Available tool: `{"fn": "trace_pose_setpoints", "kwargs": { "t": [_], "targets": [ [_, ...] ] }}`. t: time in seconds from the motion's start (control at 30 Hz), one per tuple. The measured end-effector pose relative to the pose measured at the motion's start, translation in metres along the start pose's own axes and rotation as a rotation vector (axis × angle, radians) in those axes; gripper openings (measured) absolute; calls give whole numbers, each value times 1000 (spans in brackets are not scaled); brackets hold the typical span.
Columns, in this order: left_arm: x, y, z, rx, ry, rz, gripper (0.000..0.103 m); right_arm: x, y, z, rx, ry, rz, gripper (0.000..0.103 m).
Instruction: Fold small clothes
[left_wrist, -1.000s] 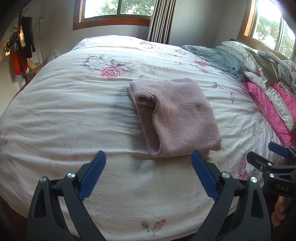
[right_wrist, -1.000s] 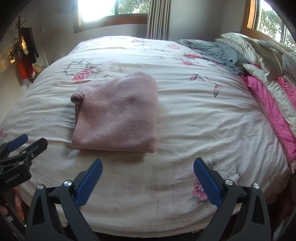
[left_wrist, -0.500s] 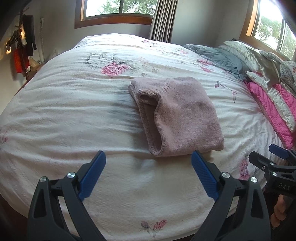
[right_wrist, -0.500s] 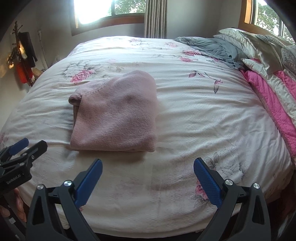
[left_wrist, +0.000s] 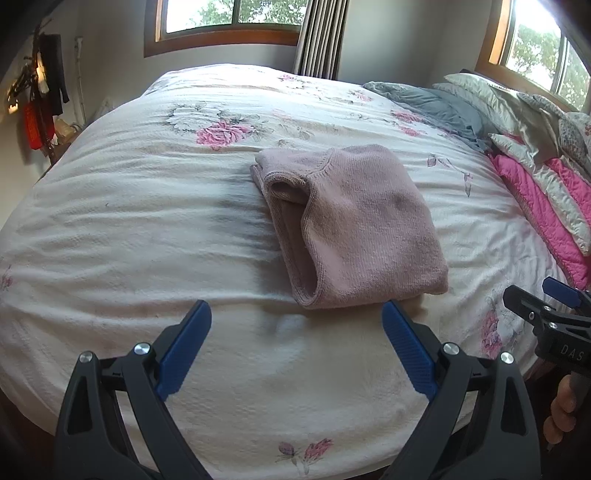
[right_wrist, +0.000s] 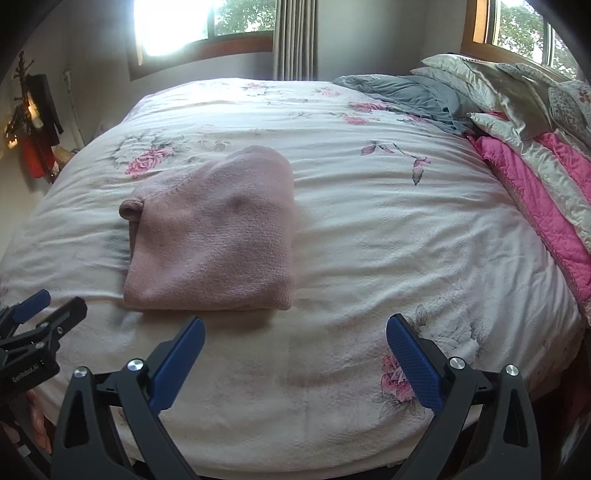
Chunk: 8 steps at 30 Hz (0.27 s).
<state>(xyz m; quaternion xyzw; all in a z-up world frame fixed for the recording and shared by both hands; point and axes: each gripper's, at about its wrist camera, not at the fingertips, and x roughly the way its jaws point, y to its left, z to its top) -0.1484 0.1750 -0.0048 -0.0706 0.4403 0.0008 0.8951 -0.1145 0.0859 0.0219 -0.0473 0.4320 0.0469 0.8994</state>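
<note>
My left claw (left_wrist: 295, 328) hangs wide open and empty just short of the folded sweater (left_wrist: 351, 225), which lies squared on the bed (left_wrist: 129, 221), and my right claw (right_wrist: 295, 343) gapes empty too, likely because the fold looks finished.

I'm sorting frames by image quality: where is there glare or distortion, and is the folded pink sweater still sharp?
Right wrist view: the left window is blown out to white glare. Both views: fisheye bends the bed into a dome and darkens the corners. The pink sweater is sharp, its knit texture readable in each view, and lit softly with only a faint shadow at its near edge.
</note>
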Motion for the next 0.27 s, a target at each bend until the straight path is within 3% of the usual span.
{"fn": "trace_pose_setpoints", "kwargs": {
  "t": [0.27],
  "targets": [
    [1, -1, -1, 3, 3, 0, 93, 7, -8, -2, 46, 44, 26, 99]
  ]
}}
